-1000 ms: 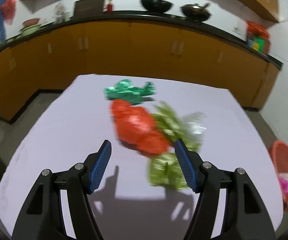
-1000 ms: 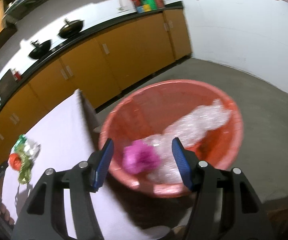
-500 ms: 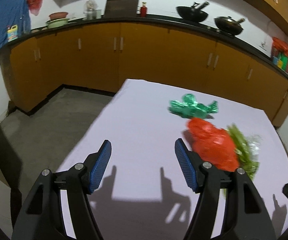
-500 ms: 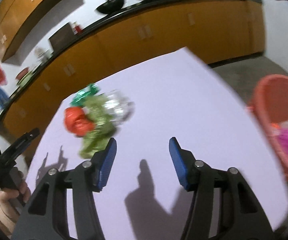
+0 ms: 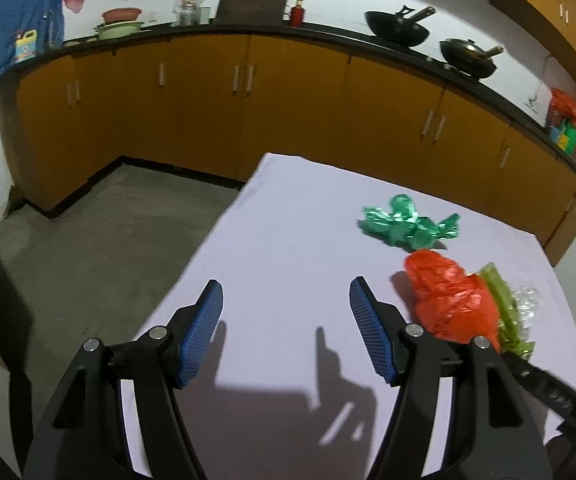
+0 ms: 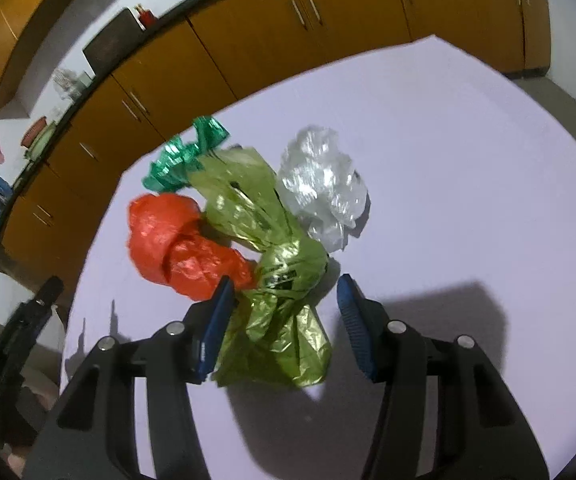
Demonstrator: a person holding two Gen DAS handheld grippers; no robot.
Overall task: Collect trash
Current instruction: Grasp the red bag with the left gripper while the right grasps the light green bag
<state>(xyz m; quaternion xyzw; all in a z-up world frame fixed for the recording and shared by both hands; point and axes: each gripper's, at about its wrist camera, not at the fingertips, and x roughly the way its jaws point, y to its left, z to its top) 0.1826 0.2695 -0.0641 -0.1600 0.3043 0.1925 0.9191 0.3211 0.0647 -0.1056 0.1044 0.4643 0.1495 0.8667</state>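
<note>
The jaws of the left gripper [image 5: 286, 330] are spread wide over the bare white table [image 5: 272, 240], with nothing held. The crinkly red bag [image 5: 447, 300] is seen beside it.

The right gripper [image 6: 284, 320] jaws have just been closing around the shiny green bag [image 6: 284, 280]; the left pad seems to touch it, the right one stands apart.
</note>
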